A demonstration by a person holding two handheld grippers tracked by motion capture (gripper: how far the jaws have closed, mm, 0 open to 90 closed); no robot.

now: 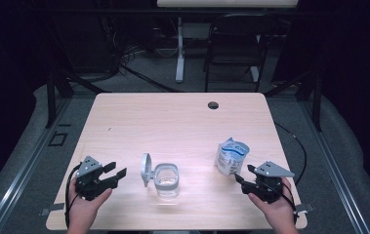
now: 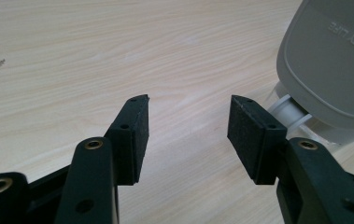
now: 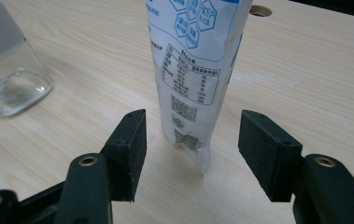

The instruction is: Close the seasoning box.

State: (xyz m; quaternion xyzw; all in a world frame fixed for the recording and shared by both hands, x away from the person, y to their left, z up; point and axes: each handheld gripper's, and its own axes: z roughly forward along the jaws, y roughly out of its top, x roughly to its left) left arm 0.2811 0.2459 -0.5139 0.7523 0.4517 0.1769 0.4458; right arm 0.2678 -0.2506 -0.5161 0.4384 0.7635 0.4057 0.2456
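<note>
At the near edge of the wooden table (image 1: pixel 124 117), each of the person's hands held one gripper. The left gripper (image 1: pixel 115 171) lay at the left with its jaws spread and nothing between them; in the left gripper view the bare pads (image 2: pixel 135 135) stood apart over plain wood. The right gripper (image 1: pixel 243 174) sat at the right, its jaws also spread wide, and in the right gripper view the pads (image 3: pixel 132 149) flanked the lower end of the pouch (image 3: pixel 195 70) without touching it. The pouch (image 1: pixel 231 157), white with blue print, stood upright just beyond the right gripper, near the table's right edge. Its side carried a table of small black print and blue hexagonal panels, too fine to read, and what appeared to be a small green mark below. Between the two grippers, near the table's middle, stood a clear container (image 1: pixel 167 179) with a grey rim, its grey lid (image 1: pixel 146 169) hinged open and tilted up on the left side. The lid (image 2: pixel 333 60) lay just beyond the left gripper's right jaw and bore raised lettering, seen upside down, of which "LIFE" could be made out. Farther off, a round cable hole (image 1: pixel 213 105) pierced the table near its far edge. Beyond the table stood a dark folding chair (image 1: pixel 234 48) and the white leg of another table (image 1: pixel 179 53).
</note>
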